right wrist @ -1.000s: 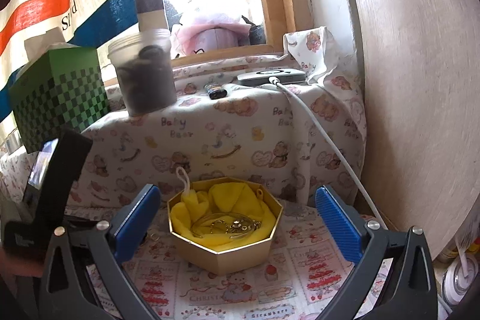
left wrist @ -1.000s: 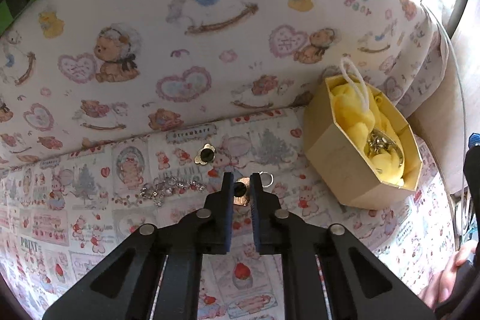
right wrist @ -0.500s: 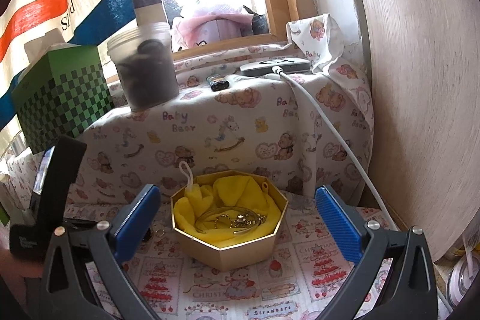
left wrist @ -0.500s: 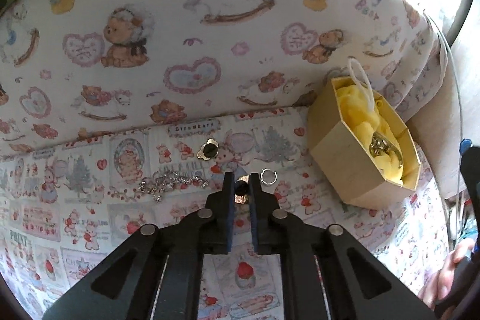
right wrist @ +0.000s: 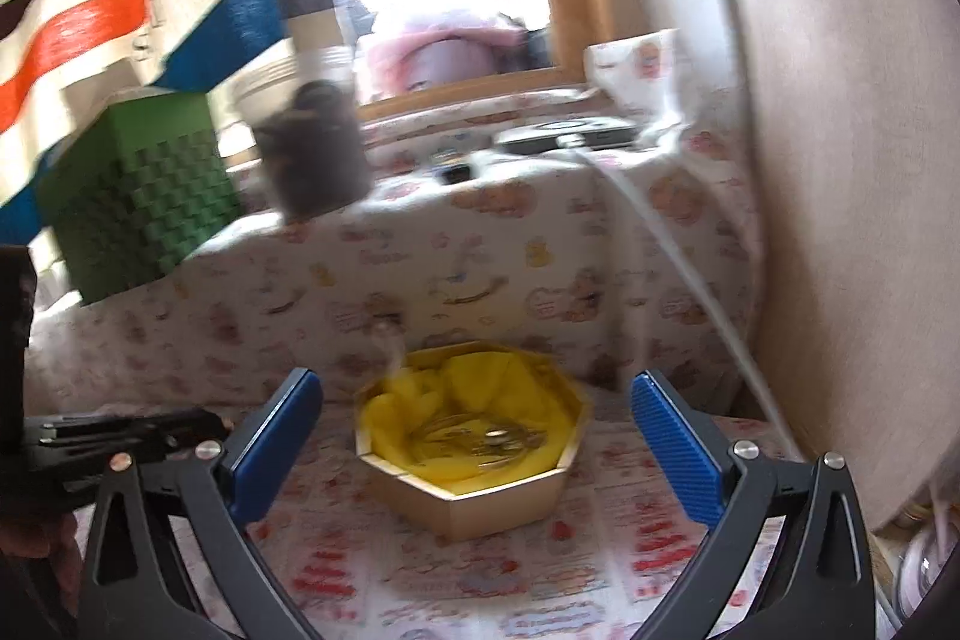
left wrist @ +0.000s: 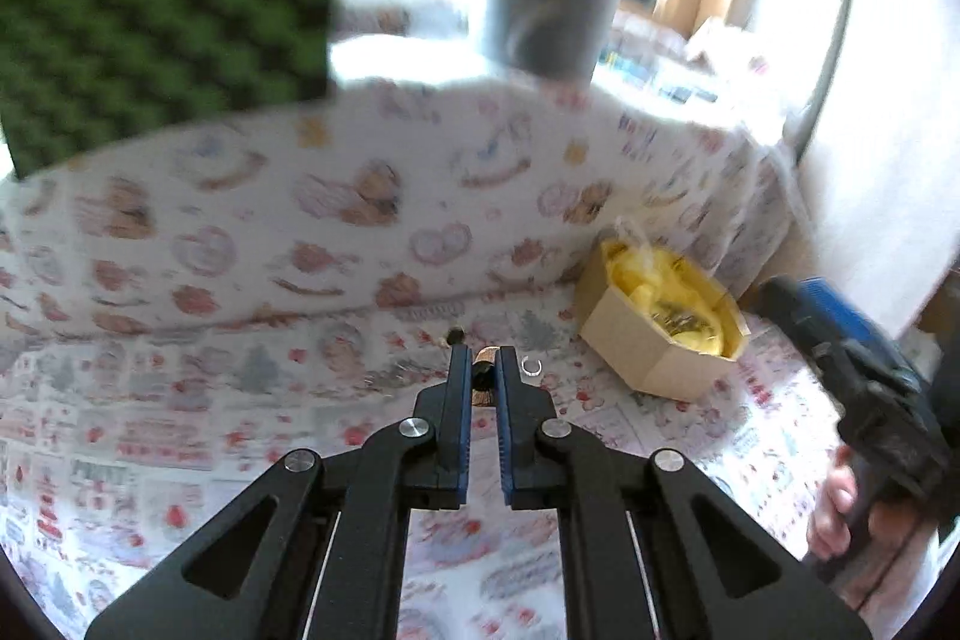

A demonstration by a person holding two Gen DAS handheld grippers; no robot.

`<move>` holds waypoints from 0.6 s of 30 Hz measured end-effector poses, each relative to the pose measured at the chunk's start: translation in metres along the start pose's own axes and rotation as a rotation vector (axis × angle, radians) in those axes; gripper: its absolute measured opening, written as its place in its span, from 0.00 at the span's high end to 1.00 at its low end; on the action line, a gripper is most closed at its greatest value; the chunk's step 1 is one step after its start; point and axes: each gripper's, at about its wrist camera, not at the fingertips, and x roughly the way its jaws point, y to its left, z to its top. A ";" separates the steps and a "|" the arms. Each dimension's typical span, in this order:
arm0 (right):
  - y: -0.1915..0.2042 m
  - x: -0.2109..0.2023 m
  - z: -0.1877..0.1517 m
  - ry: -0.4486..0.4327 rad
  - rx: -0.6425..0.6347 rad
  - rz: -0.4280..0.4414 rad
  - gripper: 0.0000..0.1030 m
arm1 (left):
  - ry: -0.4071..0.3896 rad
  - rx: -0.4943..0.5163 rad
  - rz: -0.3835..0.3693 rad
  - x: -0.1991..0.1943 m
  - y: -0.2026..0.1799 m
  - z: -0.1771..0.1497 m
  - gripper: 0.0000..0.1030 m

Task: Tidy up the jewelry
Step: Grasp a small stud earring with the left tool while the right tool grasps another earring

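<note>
My left gripper is shut on a small gold and dark earring, held above the printed cloth. A matching earring, a small silver ring and a blurred silver chain lie on the cloth just beyond the tips. To the right stands the gold octagonal box lined with yellow cloth, with jewelry inside. My right gripper is open, its blue pads either side of the box and short of it. The left gripper shows at the left edge of the right wrist view.
A cloth-covered ledge rises behind the box, bearing a green checkered box, a jar of dark contents and a flat device with a white cable. A wall closes the right side. A person's hand holds the right gripper.
The left gripper's jaws closed on the earring and lifted it off the cloth, drawing back so the ledge top came into view. The right gripper tilted a little; both views are blurred now.
</note>
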 end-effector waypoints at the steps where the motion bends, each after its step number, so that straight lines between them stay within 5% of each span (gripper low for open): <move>1: 0.005 0.002 0.001 0.035 -0.010 0.055 0.11 | -0.040 0.008 -0.012 -0.012 0.002 -0.003 0.94; 2: 0.009 0.003 0.001 0.064 -0.016 0.103 0.23 | -0.097 0.032 -0.015 -0.026 0.005 -0.008 0.94; 4: 0.021 0.003 0.001 0.100 -0.054 0.165 0.29 | -0.178 0.069 0.019 -0.042 0.006 -0.009 0.94; 8: 0.046 0.015 0.006 0.167 -0.103 0.211 0.54 | -0.219 0.031 -0.035 -0.046 0.032 -0.007 0.94; 11: 0.063 0.042 0.015 0.286 -0.050 0.321 0.60 | -0.185 -0.041 -0.003 -0.039 0.061 -0.007 0.94; 15: 0.099 0.088 0.014 0.426 -0.143 0.206 0.67 | -0.207 -0.118 0.037 -0.035 0.082 -0.009 0.94; 18: 0.109 0.123 0.010 0.490 -0.163 0.111 0.81 | -0.209 -0.133 0.080 -0.033 0.092 -0.008 0.94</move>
